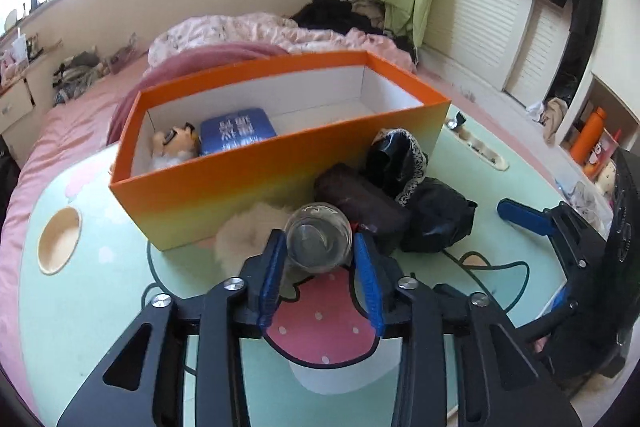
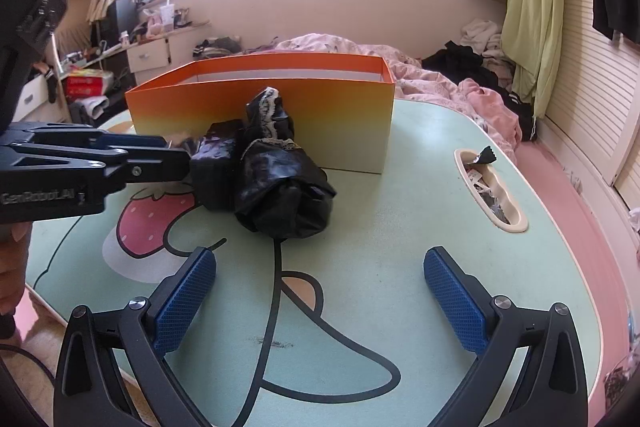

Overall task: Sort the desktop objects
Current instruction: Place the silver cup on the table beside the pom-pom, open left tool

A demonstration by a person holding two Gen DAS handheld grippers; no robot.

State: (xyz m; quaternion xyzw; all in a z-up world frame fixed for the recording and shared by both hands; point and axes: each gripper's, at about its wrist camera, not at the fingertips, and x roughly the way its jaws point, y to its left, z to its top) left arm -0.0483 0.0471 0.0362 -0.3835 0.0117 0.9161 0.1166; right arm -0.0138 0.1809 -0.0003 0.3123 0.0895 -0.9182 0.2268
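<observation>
**Glass jar between the left fingers, box just beyond**

Currently the left gripper has its two blue pads on either side of a clear glass jar, mouth turned toward the camera. The pads sit against the jar's wall, so I read it as held; the gap is narrow, set by the jar's width. Right gripper stands wide open over the table with nothing between its fingers.

Places, relative to the left fingers:
- Orange box: straight ahead, just beyond the fingertips, open on top. Inside at its left end lie a blue packet and a small plush toy.
- White fluffy thing: touching the left finger's outer side, against the box wall.
- Dark brown pouch and black bundles with lace trim: just beyond and to the right of the right finger, crowded together.

Handling, as judgement:
- Jar: rigid, smooth, breakable. Likely slippery against the pads; round wall gives only narrow lines of contact. Best hold is across the body below the rim, squarely on the widest part. Firm but not hard squeeze. Set down, do not drop.
- Empty as far as I can see, so probably light.
- Bundles look soft and crushable; a pinch anywhere in the middle should do.
</observation>
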